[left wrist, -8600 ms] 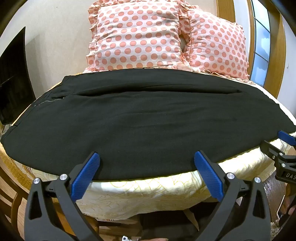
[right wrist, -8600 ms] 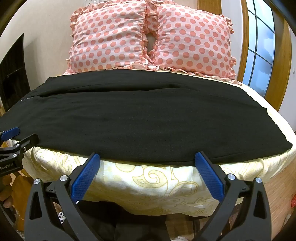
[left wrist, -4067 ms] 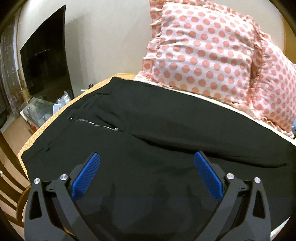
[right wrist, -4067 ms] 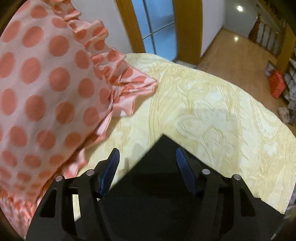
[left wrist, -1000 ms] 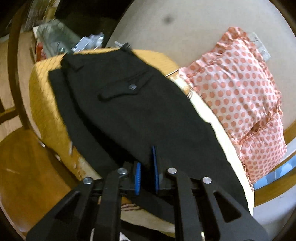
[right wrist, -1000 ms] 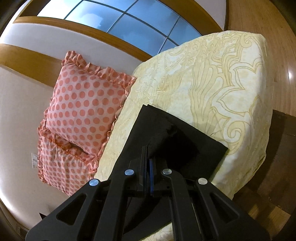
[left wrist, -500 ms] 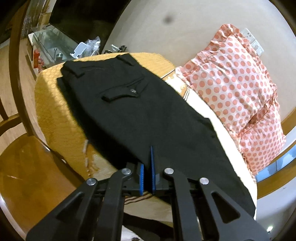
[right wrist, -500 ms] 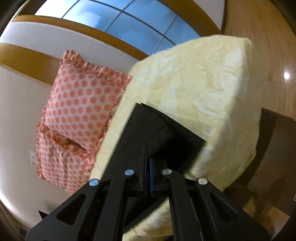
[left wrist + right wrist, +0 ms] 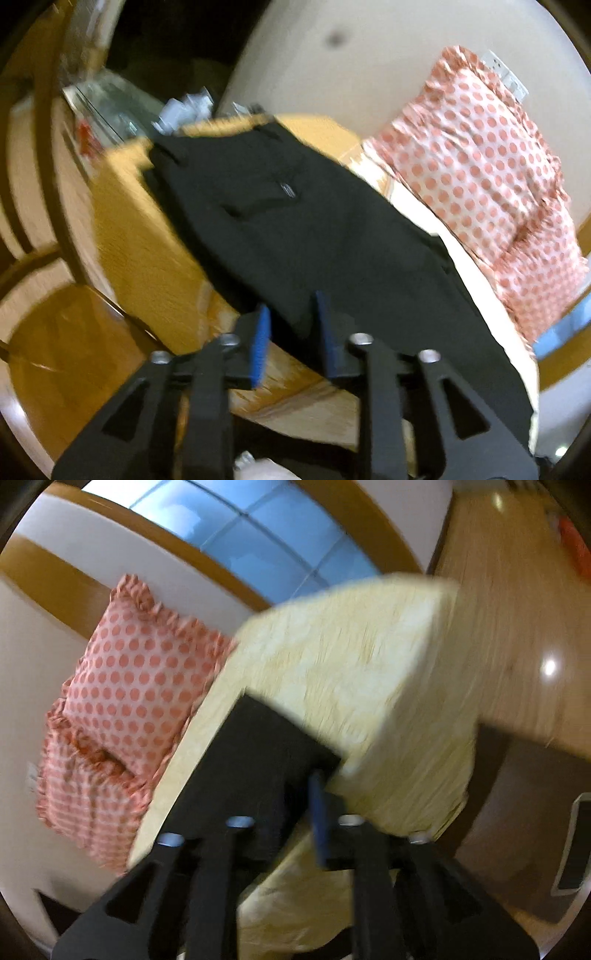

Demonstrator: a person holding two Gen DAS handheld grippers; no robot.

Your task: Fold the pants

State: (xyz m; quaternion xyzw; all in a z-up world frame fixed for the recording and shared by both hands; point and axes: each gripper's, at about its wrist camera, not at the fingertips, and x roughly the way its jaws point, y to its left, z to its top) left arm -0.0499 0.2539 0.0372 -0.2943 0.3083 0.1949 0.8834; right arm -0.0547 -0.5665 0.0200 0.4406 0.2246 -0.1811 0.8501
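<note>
The black pants lie folded lengthwise along the near edge of the bed, back pocket up, waistband at the far left. My left gripper is partly open at the pants' near edge, with the cloth edge between its blue pads. In the right wrist view the leg end of the pants lies on the yellow bedspread. My right gripper is partly open at that leg end, and the frame is blurred.
Two pink polka-dot pillows lean on the wall at the head of the bed. A wooden chair stands at the left bed corner. A window and wooden floor lie beyond the bed's right side.
Both grippers were shut on the pants' near edge half a second ago. Both have now opened somewhat, and both views are blurred by motion.
</note>
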